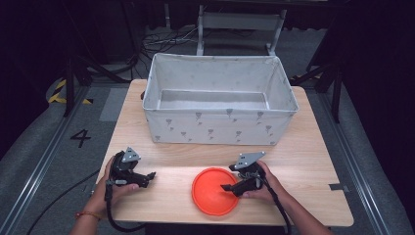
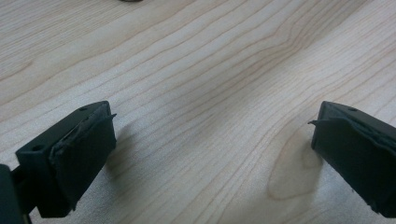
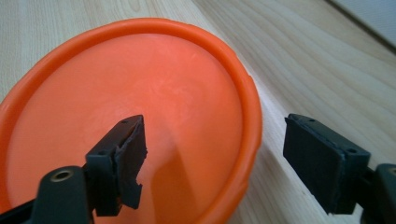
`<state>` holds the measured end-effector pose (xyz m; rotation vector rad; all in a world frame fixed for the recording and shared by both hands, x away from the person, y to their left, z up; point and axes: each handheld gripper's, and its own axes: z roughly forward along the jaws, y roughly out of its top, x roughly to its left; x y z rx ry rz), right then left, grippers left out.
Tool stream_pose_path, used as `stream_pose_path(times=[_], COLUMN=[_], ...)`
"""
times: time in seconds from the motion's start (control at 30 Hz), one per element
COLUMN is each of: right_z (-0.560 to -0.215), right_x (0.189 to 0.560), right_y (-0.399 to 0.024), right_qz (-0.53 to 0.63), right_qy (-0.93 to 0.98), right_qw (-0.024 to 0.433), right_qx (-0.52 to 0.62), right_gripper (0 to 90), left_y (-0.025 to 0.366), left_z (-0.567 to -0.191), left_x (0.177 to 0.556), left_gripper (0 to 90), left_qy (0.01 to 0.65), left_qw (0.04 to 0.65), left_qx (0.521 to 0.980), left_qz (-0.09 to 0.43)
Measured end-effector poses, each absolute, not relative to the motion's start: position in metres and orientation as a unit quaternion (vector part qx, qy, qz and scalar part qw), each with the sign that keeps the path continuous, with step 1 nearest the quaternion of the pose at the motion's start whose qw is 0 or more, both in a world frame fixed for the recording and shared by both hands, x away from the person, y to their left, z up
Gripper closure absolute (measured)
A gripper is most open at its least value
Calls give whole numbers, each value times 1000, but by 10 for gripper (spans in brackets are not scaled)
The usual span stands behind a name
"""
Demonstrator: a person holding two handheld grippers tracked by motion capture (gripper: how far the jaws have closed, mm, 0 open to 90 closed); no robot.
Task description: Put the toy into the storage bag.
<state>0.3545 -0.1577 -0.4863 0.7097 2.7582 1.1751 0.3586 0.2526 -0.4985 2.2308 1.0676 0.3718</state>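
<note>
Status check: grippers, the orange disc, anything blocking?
Right gripper open, jaws straddling the orange disc rim, no grip. Left gripper open over bare table. Disc flat on the table, nothing blocking; fabric bin stands behind.

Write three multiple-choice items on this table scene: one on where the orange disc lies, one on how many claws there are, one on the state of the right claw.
1. Where does the orange disc lie?
A. inside the fabric bin
B. on the table, on the person's side of the bin
C. on the floor

2. How many claws are in the person's hands?
A. one
B. two
C. three

3. How does the right claw stand?
A. open, one jaw over the disc, one beyond its rim
B. shut on the disc's rim
C. shut on nothing

Answers:
1. B, the high view shows the disc on the wooden table, apart from the fabric bin.
2. B, a left claw and a right one.
3. A, the right claw's view shows both pads clear of the rim between them.
</note>
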Motion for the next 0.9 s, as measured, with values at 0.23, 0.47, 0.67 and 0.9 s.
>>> stream_pose_path(times=[0.23,0.47,0.67,0.9], right_z=[-493,-493,-492,-479], right_x=[352,348,360,365], right_y=[-150,-146,-152,-155], right_qz=[367,374,386,400], right_qy=[903,896,883,878], right_qw=[27,49,28,20], right_qx=[222,237,267,260], right_gripper=[195,378,595,739], left_y=[253,253,253,253], left_z=[-499,-499,-499,-499], left_x=[359,359,359,359], left_gripper=[2,1,1,1], left_qy=[405,405,405,405], left_qw=[315,315,315,315], left_qx=[847,847,847,846], left_qz=[141,141,141,141])
